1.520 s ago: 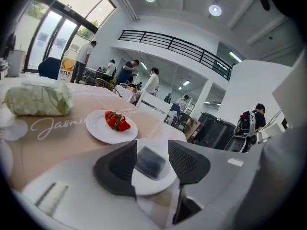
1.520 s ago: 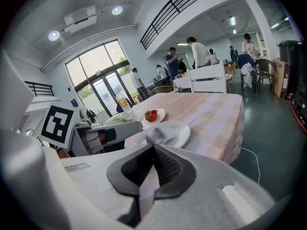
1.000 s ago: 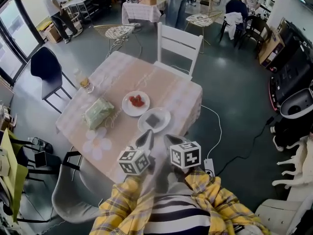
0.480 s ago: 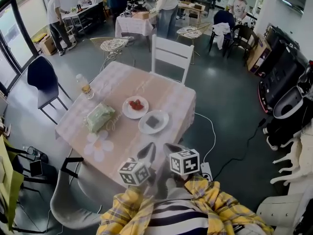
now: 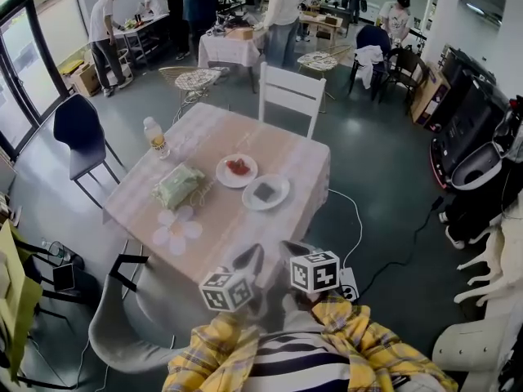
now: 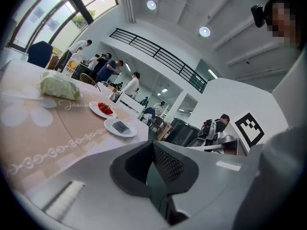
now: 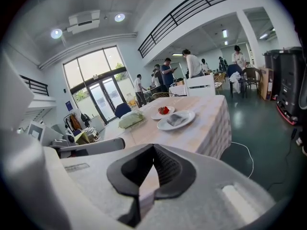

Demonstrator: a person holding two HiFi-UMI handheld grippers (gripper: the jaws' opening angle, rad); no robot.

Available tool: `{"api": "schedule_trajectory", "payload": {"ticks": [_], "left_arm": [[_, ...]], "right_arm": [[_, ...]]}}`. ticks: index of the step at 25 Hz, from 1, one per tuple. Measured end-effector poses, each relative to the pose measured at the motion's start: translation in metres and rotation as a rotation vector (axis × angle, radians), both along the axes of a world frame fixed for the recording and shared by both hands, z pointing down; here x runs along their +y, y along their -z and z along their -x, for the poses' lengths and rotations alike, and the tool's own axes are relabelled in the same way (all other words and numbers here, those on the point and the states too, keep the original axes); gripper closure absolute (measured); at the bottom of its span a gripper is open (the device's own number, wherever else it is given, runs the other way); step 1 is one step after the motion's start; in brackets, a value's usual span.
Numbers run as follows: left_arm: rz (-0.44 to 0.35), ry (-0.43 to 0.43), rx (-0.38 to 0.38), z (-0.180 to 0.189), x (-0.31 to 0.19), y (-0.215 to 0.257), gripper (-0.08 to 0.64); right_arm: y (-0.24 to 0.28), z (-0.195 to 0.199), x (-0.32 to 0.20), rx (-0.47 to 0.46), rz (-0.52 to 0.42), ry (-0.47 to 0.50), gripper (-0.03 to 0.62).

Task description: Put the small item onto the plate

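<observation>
- Head view: square table (image 5: 221,133) with a pale checked cloth, seen from above; both grippers are held low in front of the person's chest, off the table's near edge.
- left gripper (image 6: 153,145): clenched, pads meet at the tips, nothing between them. It aims roughly level toward the table.
- right gripper (image 7: 153,146): pads also meet at the tips, clenched on nothing. Cloth shows through the slit below the tips. It is tilted down toward the table's near corner.
- small dark item (image 5: 264,191): flat, grey-black, lies in the middle of the near plate (image 5: 282,186). Well apart from both grippers.
- far plate (image 5: 225,175): white, just beside the near plate, not touching it. It holds red pieces (image 5: 239,167); what they are is too small to tell.
- green packet (image 5: 180,186): soft-looking, lies flat to the left of the plates.
- bottle (image 5: 154,137): upright, white cap, near the table's left corner.
- flower-shaped mat (image 5: 177,229): white, flat on the cloth near the front edge.
- white chair (image 5: 288,88): at the table's far side.
- Background: several people stand around other tables.
</observation>
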State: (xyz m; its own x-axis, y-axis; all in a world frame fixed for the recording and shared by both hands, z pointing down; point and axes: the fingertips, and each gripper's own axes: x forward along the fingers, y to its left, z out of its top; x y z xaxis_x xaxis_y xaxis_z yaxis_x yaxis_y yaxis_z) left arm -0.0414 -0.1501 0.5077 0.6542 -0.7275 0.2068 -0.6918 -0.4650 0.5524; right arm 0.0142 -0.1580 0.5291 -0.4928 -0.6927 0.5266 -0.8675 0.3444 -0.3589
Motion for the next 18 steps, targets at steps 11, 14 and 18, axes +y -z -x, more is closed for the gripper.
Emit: {"api": "schedule_trajectory", "payload": {"ticks": [11,14,18], "left_arm": [[0.006,-0.045,-0.017,0.013,0.050,-0.002,0.569],[0.014,-0.052,-0.026,0.016,0.061,-0.005,0.569],[0.021,-0.064,-0.027,0.016,0.072,-0.008,0.569]], "right_arm": [[0.004,0.016,0.048,0.007,-0.020,-0.020,0.592],[0.000,0.018,0.061,0.017,-0.016,-0.021,0.592],[-0.007,0.023,0.074,0.015,0.001,-0.017,0.592]]}}
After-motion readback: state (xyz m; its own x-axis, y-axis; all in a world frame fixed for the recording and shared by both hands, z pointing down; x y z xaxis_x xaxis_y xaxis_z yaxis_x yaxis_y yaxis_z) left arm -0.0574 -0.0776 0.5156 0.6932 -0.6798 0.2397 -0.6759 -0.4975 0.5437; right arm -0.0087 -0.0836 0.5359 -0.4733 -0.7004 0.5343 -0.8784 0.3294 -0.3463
